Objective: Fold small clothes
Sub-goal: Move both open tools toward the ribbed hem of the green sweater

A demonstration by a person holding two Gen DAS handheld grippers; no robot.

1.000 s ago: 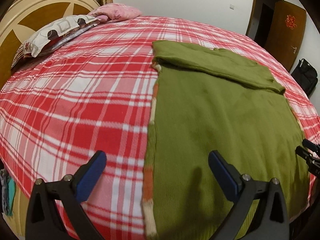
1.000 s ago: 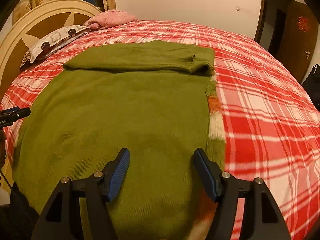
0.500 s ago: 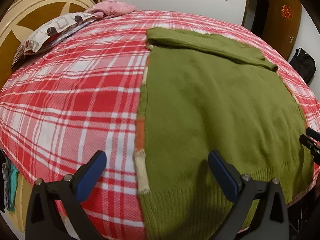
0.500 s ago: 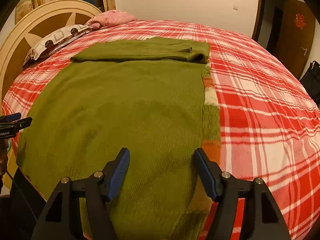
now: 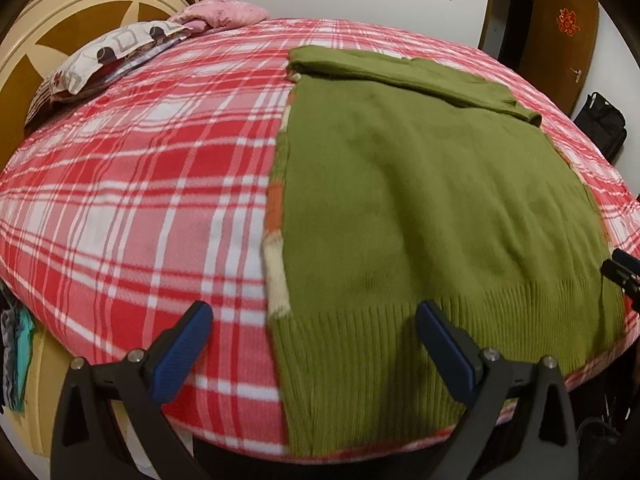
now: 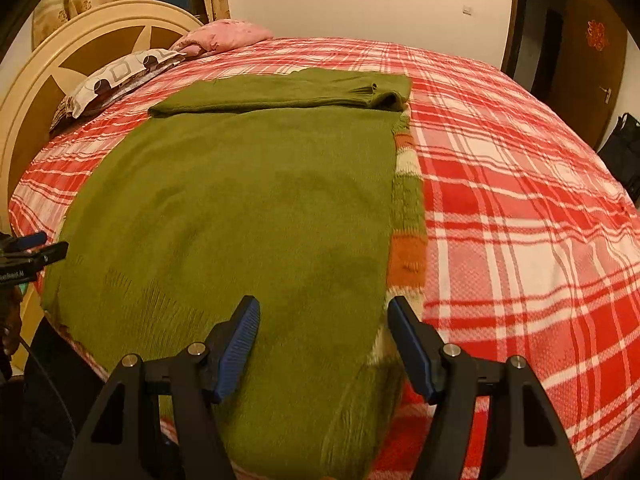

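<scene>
An olive green knitted sweater (image 5: 420, 200) (image 6: 248, 208) lies flat on the bed, its far part folded over into a band and its ribbed hem hanging over the near edge. A striped orange and cream strip shows along its side. My left gripper (image 5: 316, 344) hovers open above the hem's left corner, one finger over the blanket, the other over the ribbing. Over the hem's right corner my right gripper (image 6: 324, 340) stands open, nothing between its blue pads (image 6: 236, 344). Each gripper's tip also shows at the edge of the other view.
A red and white plaid blanket (image 5: 140, 184) (image 6: 520, 208) covers the bed. Pillows (image 5: 116, 52) lie by the cream headboard (image 6: 80, 60) at far left. A brown door (image 5: 560, 36) and a black bag (image 5: 600, 124) stand at right.
Both grippers have drawn back toward the near edge of the bed, so the sweater's ribbed hem now shows beneath them. Both stay open; the sweater has not moved.
</scene>
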